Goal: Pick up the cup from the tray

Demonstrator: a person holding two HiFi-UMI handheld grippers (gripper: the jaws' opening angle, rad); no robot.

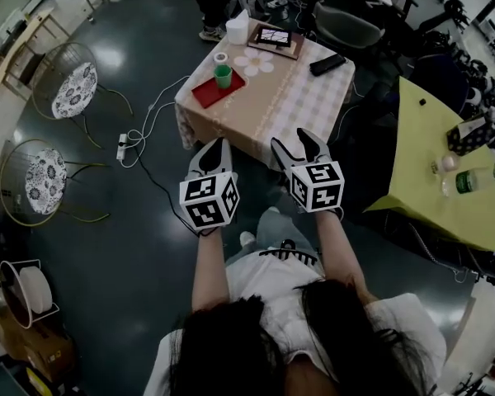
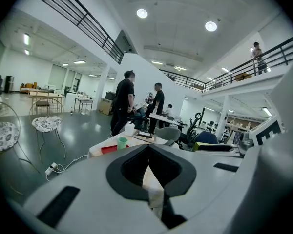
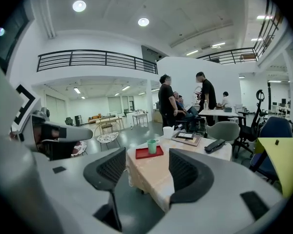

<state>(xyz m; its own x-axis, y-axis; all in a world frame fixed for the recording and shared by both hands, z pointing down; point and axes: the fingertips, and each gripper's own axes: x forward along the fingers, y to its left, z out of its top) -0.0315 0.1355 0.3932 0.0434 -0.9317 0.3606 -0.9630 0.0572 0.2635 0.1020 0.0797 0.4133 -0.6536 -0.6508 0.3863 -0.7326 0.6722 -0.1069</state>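
well ahead, cup (image 1: 223, 76) stands on tray (image 1: 205, 96).

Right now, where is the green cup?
In the head view, the green cup stands on the red tray at the table's left edge, with a white roll just beyond it.

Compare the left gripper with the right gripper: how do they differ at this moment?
The left gripper has its jaws shut together; the right gripper has them apart. The green cup on its red tray shows between the right gripper's jaws, but left of the left gripper's. Both are empty, held in the air short of the table.
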